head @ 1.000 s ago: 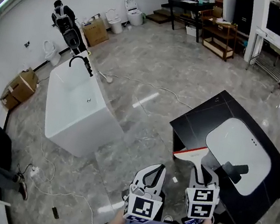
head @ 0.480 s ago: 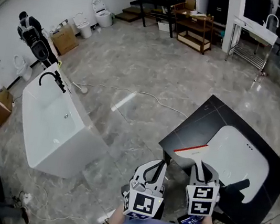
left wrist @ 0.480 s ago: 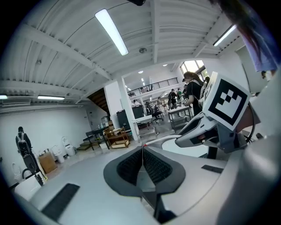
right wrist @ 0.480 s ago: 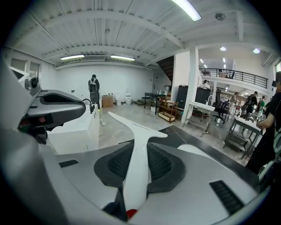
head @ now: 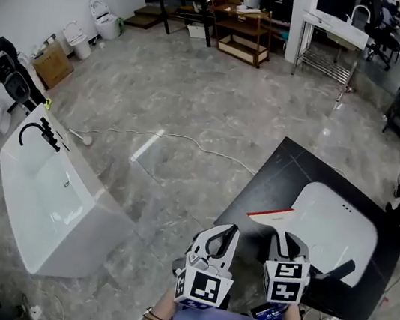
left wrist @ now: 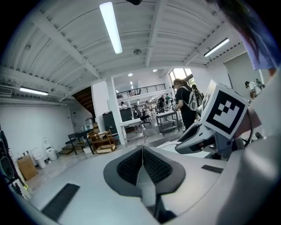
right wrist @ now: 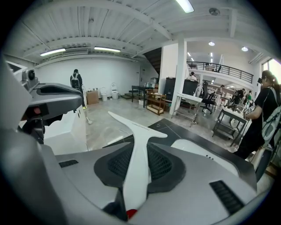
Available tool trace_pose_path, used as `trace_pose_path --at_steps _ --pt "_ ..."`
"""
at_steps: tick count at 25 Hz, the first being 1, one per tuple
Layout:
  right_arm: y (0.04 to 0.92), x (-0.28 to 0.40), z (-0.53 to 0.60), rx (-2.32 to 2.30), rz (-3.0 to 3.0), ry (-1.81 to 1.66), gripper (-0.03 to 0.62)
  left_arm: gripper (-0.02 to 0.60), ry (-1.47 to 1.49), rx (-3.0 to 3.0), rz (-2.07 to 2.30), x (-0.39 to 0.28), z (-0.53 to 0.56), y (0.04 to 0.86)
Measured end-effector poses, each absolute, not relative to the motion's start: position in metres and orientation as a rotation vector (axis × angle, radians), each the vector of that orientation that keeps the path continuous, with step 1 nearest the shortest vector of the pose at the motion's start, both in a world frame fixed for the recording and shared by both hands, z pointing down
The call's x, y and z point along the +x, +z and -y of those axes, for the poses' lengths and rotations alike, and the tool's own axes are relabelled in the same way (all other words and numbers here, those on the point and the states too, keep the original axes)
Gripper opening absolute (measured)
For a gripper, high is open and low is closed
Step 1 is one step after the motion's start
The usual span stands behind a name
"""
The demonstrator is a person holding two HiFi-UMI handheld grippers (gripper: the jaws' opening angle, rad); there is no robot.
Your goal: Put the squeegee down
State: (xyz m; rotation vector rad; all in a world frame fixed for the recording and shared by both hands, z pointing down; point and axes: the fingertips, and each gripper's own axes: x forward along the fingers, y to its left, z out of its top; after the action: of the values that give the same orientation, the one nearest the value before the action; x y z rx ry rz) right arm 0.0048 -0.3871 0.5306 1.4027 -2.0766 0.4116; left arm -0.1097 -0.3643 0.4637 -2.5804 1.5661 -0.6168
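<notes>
My right gripper [head: 283, 241] [right wrist: 139, 158] is shut on the white handle of the squeegee [head: 276, 216] [right wrist: 134, 132]. Its red-edged blade sticks out ahead of the jaws, over the near left part of the black counter [head: 274, 172] beside the white inset basin [head: 334, 223]. My left gripper [head: 222, 239] [left wrist: 141, 165] is shut with nothing between its pads, held to the left of the right one, over the floor at the counter's near corner.
A white freestanding bathtub [head: 49, 199] with a black tap stands at the left. A cable trails across the grey marble floor [head: 196, 94]. Shelves, tables and toilets line the far wall. A black faucet [head: 332, 275] rises near my right gripper. A person [right wrist: 263, 114] stands to the right.
The whole view has swung: the bathtub slid left and down in the picture and the counter now lies straight ahead. Both grippers moved along together, the squeegee still held.
</notes>
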Motion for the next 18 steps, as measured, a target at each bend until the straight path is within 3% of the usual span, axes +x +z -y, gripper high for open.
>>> trace_pose_path --at_steps 18 --pt "0.618 0.004 0.474 1.454 1.965 0.519 0.091 0.018 -0.551 -2.691 -1.432 -0.11 0.418 0.468"
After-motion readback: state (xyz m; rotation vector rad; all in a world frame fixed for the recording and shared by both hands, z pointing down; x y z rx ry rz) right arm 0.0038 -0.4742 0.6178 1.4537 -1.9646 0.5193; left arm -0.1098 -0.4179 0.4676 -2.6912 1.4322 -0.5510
